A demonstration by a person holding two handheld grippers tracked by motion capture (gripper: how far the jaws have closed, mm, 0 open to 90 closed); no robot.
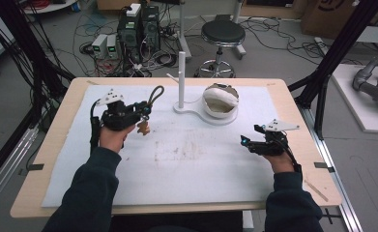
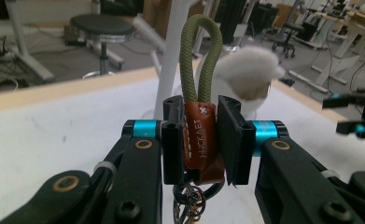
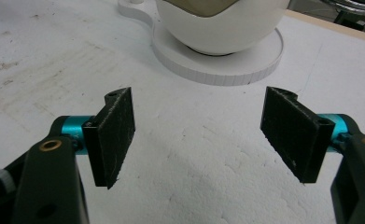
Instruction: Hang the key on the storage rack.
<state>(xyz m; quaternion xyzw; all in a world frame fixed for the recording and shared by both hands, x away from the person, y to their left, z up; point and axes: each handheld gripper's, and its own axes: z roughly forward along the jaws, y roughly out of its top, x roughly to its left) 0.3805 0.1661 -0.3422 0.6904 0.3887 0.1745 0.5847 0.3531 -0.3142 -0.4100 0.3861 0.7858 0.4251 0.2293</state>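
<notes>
The left gripper (image 2: 201, 140) is clamped on a keychain (image 2: 200, 135): its two black pads press the brown leather tab from both sides. The green cord loop stands up above the jaws, and the metal rings hang below them. On the leather tab there is stamped writing that reads about like "HICKAET", running along the tab; I cannot read it with certainty. In the high view the left gripper (image 1: 140, 115) holds the keychain (image 1: 150, 104) above the white mat (image 1: 177, 169), left of the white stand (image 1: 181, 79) with its upright post. Beside the post a white bowl (image 1: 220, 101) sits on the stand's round base. The right gripper (image 1: 248, 143) rests well apart at the right side of the mat, its jaws wide apart with nothing between them.
</notes>
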